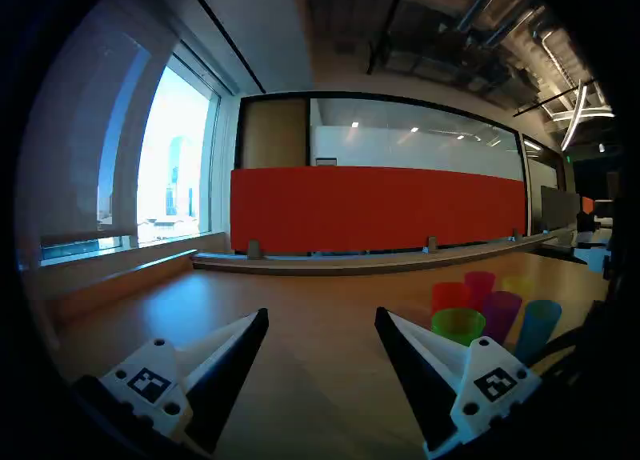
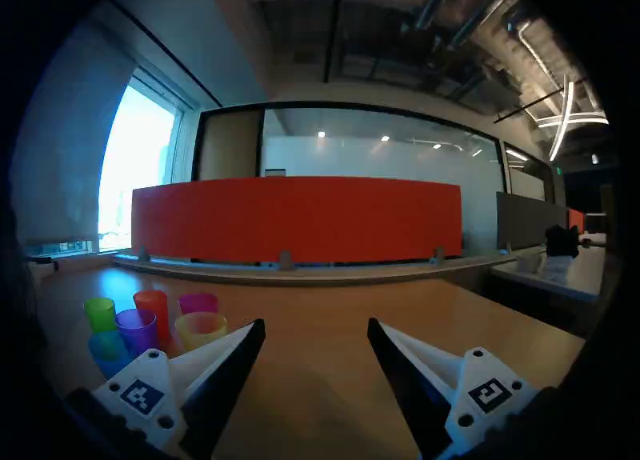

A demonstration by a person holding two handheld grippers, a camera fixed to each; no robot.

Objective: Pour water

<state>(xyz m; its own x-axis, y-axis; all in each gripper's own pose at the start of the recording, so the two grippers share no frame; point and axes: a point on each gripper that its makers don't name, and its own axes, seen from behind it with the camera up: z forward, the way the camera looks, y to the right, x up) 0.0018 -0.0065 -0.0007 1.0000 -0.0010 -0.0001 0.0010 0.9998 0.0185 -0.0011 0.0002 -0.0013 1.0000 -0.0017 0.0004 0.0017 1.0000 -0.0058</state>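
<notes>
Several coloured plastic cups stand in a cluster on the wooden table. In the left gripper view they sit right of my left gripper (image 1: pixel 322 316): a green cup (image 1: pixel 458 326), a purple cup (image 1: pixel 501 314), a blue cup (image 1: pixel 537 326) and a red cup (image 1: pixel 450 297). In the right gripper view the same cluster lies left of my right gripper (image 2: pixel 315 326): a yellow cup (image 2: pixel 200 330), a purple cup (image 2: pixel 137 330), a red cup (image 2: pixel 152 308) and a green cup (image 2: pixel 100 313). Both grippers are open and hold nothing.
A red divider panel (image 1: pixel 376 208) runs along the table's far edge, also the red divider panel (image 2: pixel 296 218) in the right gripper view. A window (image 1: pixel 172 172) with a low ledge is at the left. Another desk (image 2: pixel 560 268) stands at the right.
</notes>
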